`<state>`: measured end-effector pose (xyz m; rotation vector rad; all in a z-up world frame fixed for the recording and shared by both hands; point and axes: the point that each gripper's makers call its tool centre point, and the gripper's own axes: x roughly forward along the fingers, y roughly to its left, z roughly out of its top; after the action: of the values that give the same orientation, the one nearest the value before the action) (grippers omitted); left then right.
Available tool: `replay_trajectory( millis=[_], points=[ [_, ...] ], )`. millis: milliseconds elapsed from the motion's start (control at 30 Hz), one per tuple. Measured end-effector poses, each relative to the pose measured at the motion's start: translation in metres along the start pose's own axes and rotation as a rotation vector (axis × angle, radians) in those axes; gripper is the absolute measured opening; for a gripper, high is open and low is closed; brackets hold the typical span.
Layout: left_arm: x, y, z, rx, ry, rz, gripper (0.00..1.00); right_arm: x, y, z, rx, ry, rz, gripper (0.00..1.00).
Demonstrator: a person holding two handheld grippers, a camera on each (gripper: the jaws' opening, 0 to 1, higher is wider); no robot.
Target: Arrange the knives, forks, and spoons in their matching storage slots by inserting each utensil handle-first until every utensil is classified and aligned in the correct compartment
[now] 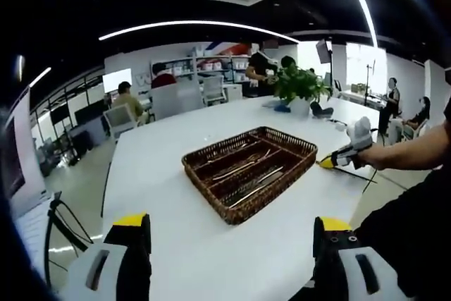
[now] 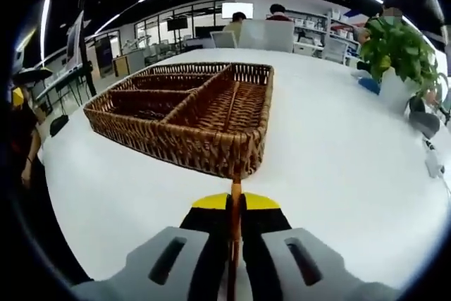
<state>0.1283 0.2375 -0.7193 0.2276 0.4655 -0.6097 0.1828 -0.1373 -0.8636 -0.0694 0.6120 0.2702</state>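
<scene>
The left gripper (image 1: 229, 241) hangs above the white table (image 1: 162, 174) with its jaws wide apart and nothing between them; ahead of them, past the tips, sits the wicker tray (image 1: 211, 177), its slots already carrying several long utensils (image 1: 243, 167) that lie lengthwise along the dividers. To the right of those jaws the right gripper (image 1: 331, 162) comes in, held by a person's hand (image 1: 361, 135). In the right gripper view the jaws are pinched narrow on a thin copper-coloured utensil (image 2: 235, 223), which type I cannot tell; its long axis runs straight forward between the jaws, its far end just short of the tray's near corner. It looks like stiff, light, smooth metal, likely to slip or swivel, so a hold near its middle seems best.
</scene>
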Motion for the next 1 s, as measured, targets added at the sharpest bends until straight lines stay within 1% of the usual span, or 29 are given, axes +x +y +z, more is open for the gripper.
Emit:
replay_trajectory(
  millis=[67, 133, 267, 367, 433, 500, 533, 567, 700, 767, 900, 1000],
  points=[
    [-0.001, 0.001, -0.001, -0.001, 0.001, 0.001, 1.0, -0.004, -0.001, 0.002, 0.011, 0.002, 0.008, 0.03],
    [-0.001, 0.001, -0.001, -0.002, 0.001, 0.003, 1.0, -0.005, 0.002, 0.002, 0.025, 0.023, 0.038, 0.03],
    [-0.001, -0.001, 0.0, -0.003, -0.004, 0.002, 1.0, -0.015, -0.001, 0.016, 0.024, 0.01, 0.036, 0.02],
    [-0.001, -0.002, 0.0, -0.003, -0.004, 0.0, 1.0, -0.02, -0.003, 0.029, 0.033, -0.012, 0.037, 0.02],
    [-0.001, -0.003, 0.001, -0.002, -0.006, -0.001, 1.0, -0.025, -0.004, 0.046, 0.044, -0.038, 0.04, 0.02],
    [-0.001, -0.004, 0.001, -0.001, -0.005, -0.002, 1.0, -0.027, -0.003, 0.055, 0.052, -0.046, 0.049, 0.02],
    [-0.001, -0.004, 0.001, -0.001, -0.005, -0.001, 1.0, -0.027, -0.002, 0.059, 0.071, -0.049, 0.06, 0.02],
    [-0.002, -0.004, 0.001, 0.001, -0.005, -0.001, 1.0, -0.029, 0.0, 0.067, 0.11, -0.042, 0.074, 0.02],
    [-0.003, -0.004, 0.003, 0.0, -0.01, 0.001, 1.0, -0.038, 0.003, 0.089, 0.107, -0.063, 0.081, 0.02],
    [-0.004, -0.003, 0.003, -0.001, -0.012, 0.003, 1.0, -0.041, 0.004, 0.095, 0.107, -0.068, 0.085, 0.02],
    [-0.005, -0.003, 0.001, -0.002, -0.013, 0.005, 1.0, -0.052, 0.01, 0.116, 0.114, -0.103, 0.102, 0.02],
    [-0.006, -0.004, 0.001, -0.003, -0.015, 0.005, 1.0, -0.055, 0.011, 0.123, 0.114, -0.123, 0.103, 0.02]
  ],
)
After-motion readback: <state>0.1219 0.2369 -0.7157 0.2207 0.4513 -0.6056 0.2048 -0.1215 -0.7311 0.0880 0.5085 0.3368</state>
